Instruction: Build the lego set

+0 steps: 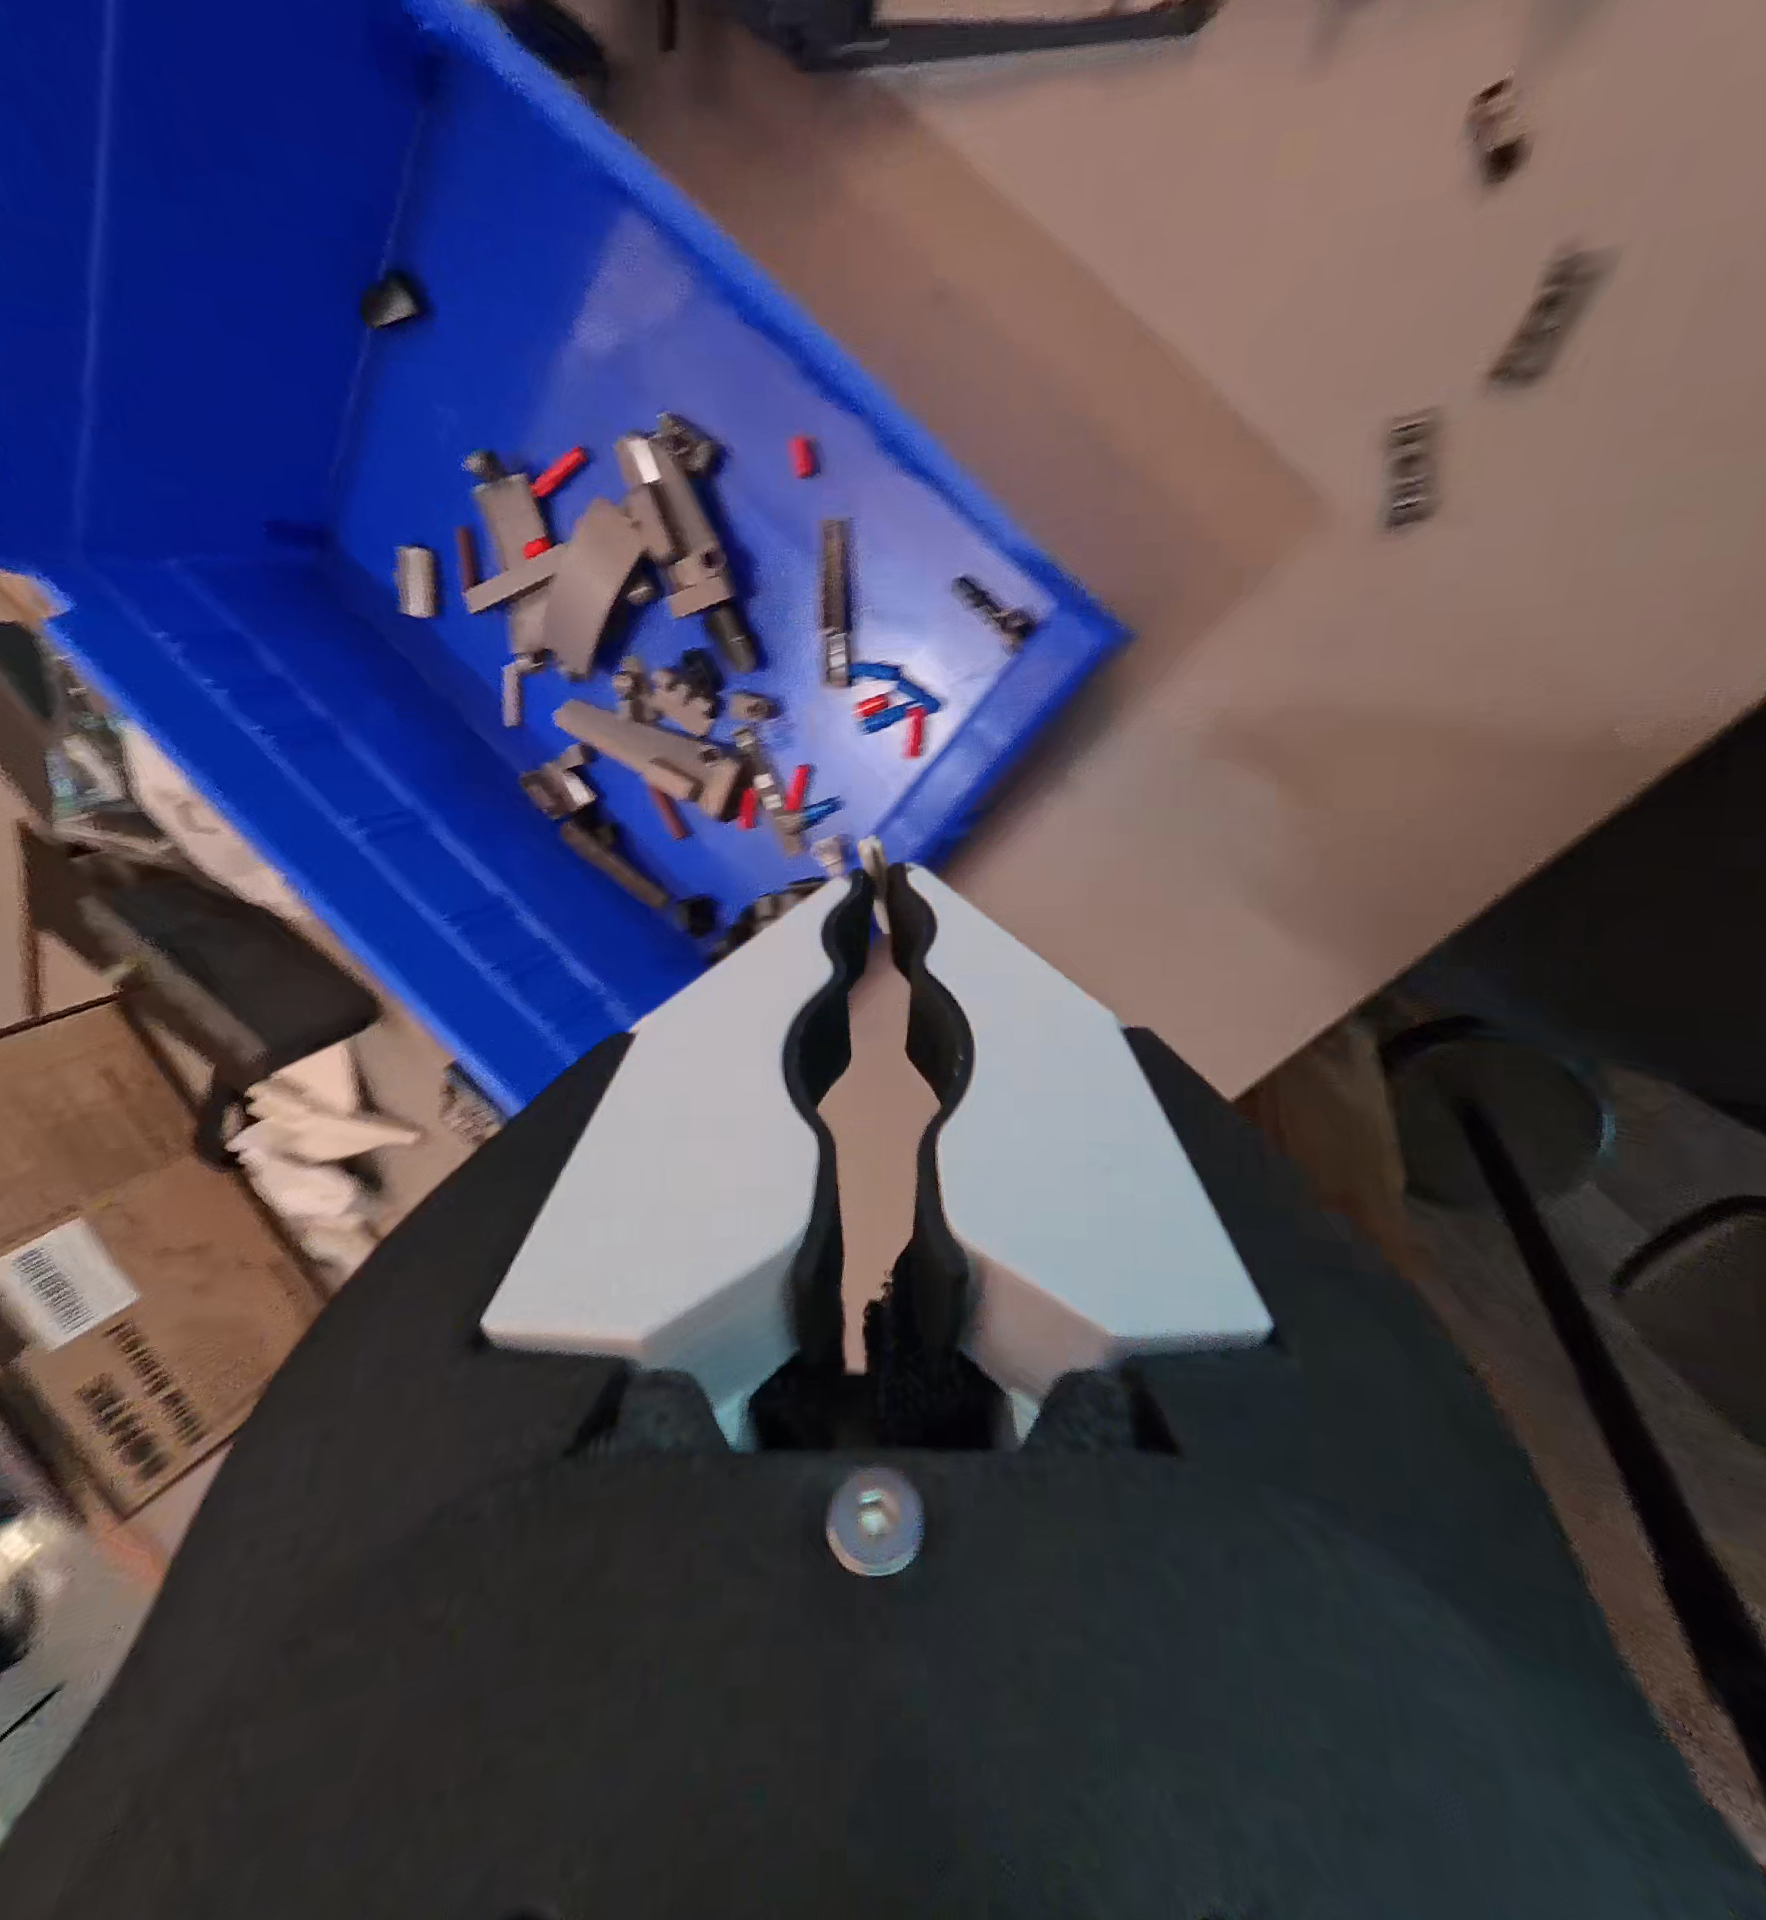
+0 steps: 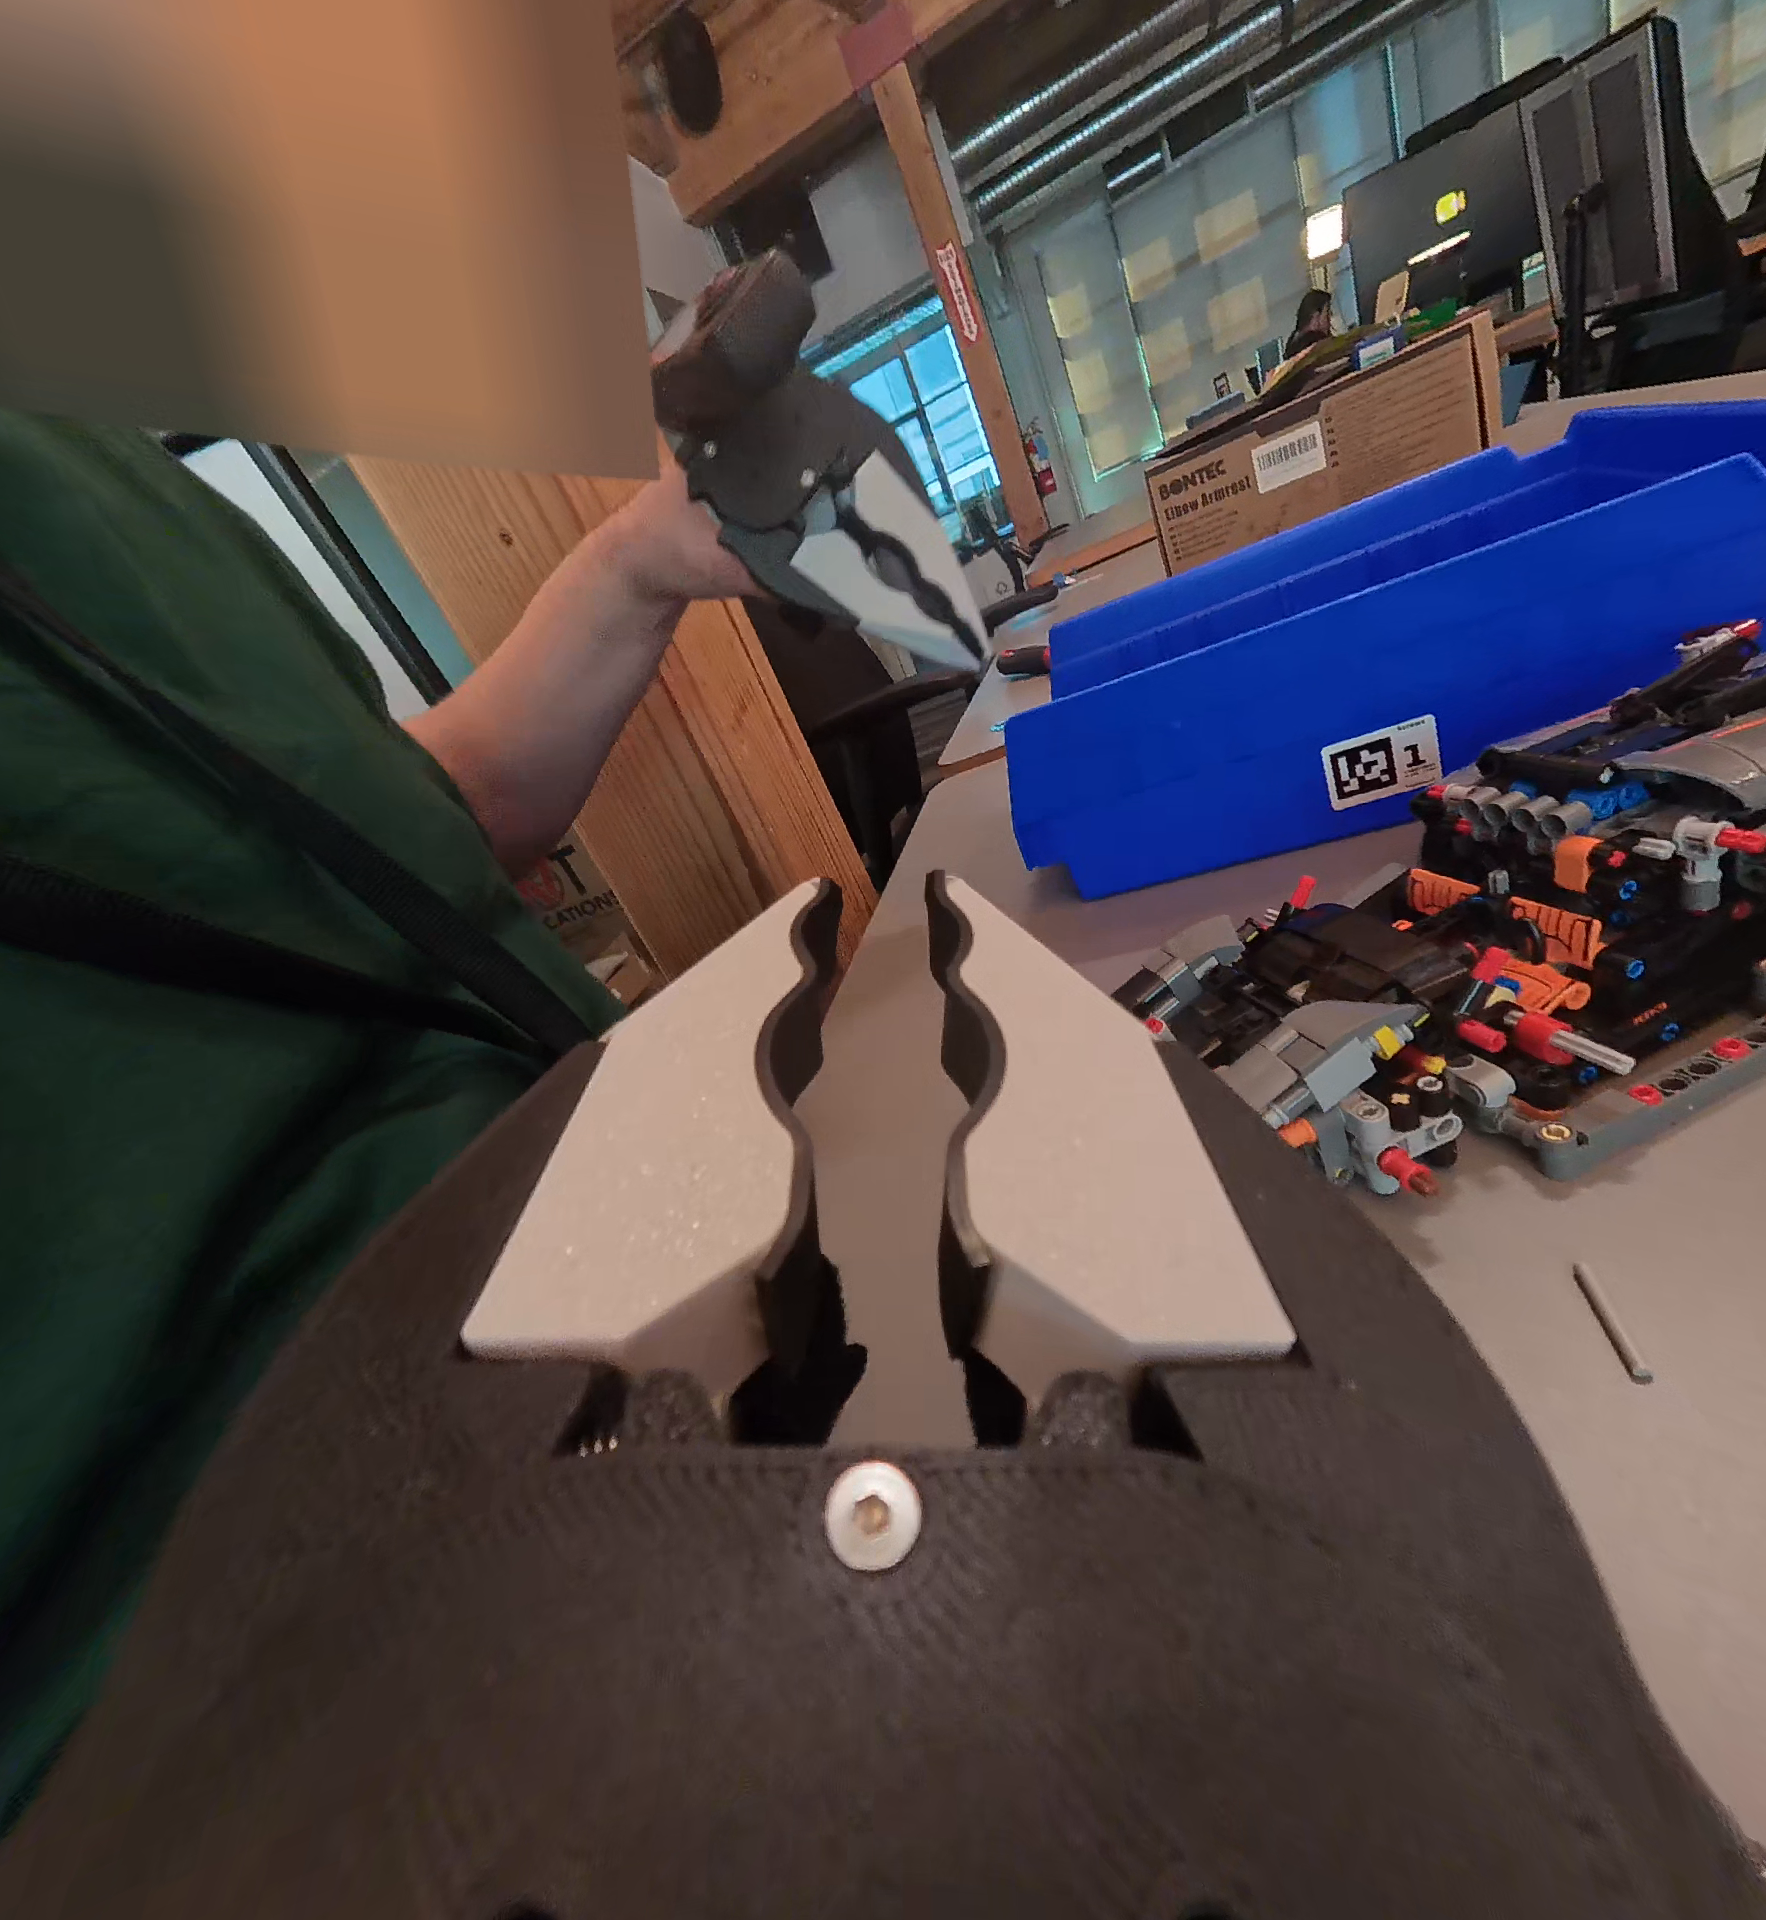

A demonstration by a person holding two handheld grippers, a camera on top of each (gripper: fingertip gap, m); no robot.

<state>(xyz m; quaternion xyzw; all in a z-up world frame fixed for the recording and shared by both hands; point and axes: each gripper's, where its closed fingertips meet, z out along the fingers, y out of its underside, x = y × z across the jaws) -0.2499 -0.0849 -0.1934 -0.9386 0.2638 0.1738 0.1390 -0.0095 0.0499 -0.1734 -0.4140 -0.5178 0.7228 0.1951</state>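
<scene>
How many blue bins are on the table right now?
2: the near blue bin with a tag, beside the partly built lego model, and a second blue bin right behind it. Others may be out of view.

bins: two blue bins (image 2: 1222, 769); grippers: two; cardboard boxes: one (image 2: 1315, 468); lego models: one (image 2: 1544, 977)

Loose pieces (image 1: 650, 623) are scattered in the bin (image 2: 1222, 769), which is set on the table (image 2: 1637, 1351) behind the part-built model (image 2: 1544, 987); a carton (image 2: 1315, 468) apparently is placed farther back.
</scene>
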